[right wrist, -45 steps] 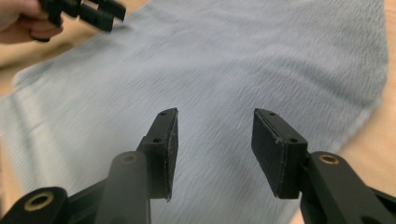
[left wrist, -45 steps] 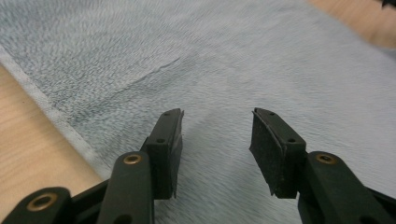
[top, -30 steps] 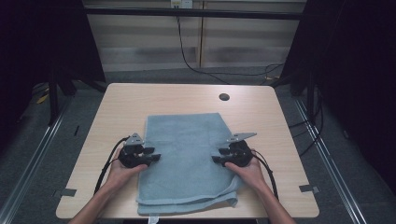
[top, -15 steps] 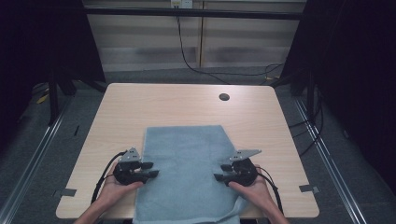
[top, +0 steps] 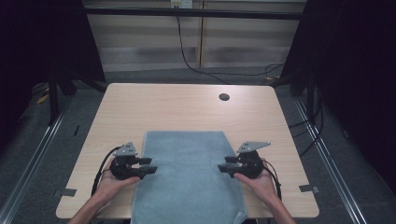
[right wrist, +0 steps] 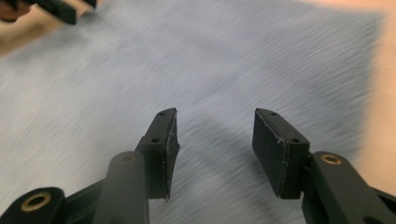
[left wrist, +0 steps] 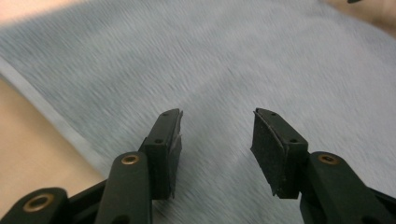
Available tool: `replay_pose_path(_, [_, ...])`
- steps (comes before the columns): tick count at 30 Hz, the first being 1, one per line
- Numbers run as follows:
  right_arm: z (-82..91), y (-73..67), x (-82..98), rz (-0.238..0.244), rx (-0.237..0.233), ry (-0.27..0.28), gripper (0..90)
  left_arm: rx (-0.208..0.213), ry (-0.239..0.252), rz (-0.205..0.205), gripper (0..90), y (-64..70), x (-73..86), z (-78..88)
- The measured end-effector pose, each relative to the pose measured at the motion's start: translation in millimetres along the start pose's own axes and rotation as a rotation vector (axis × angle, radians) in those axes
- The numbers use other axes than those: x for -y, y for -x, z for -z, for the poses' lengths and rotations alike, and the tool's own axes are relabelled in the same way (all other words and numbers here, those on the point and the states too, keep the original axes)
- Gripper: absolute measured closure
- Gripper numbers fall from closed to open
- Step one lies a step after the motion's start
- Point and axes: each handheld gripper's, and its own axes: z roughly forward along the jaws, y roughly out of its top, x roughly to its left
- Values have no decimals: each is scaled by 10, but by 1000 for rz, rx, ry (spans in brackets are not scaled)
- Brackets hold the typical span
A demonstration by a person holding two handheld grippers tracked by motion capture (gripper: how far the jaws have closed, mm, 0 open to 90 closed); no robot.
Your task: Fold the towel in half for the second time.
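Blue-grey towel (top: 187, 177) lies flat at the tabletop's (top: 187, 107) near edge, hanging over it. Left gripper (top: 148, 166) and right gripper (top: 225, 164) hover over its side edges, jaws apart, holding nothing; left's just opened slightly, right's closed slightly.

Matt blue terry-cloth towel (top: 187, 177) on smooth pale wood-grain table (top: 163, 107)

No writing, label, brand, number or sign can be read on anything here — not on the blue-grey towel (top: 187, 177) lying between the left gripper (top: 150, 167) and the right gripper (top: 223, 164), nor on the black jaws themselves. The cloth ahead of each gripper is motion-blurred, so any small tag there — perhaps a care label — cannot be made out.
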Motion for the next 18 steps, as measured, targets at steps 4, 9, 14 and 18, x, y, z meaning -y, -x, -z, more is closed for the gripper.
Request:
replay_pose_path(4, [-18,284,-150,-23,34,37,522,-47,46,48,516,-258,-151,-27])
replay_pose_path(9, [-115,547,-344,-47,63,53,515,-117,55,109,493,-618,-282,-127])
replay_pose_path(14, [-332,750,-492,-86,63,69,499,-156,67,147,437,-826,-352,-245])
replay_pose_path(18, [-537,867,-524,-114,54,34,475,-163,43,158,376,-888,-346,-386])
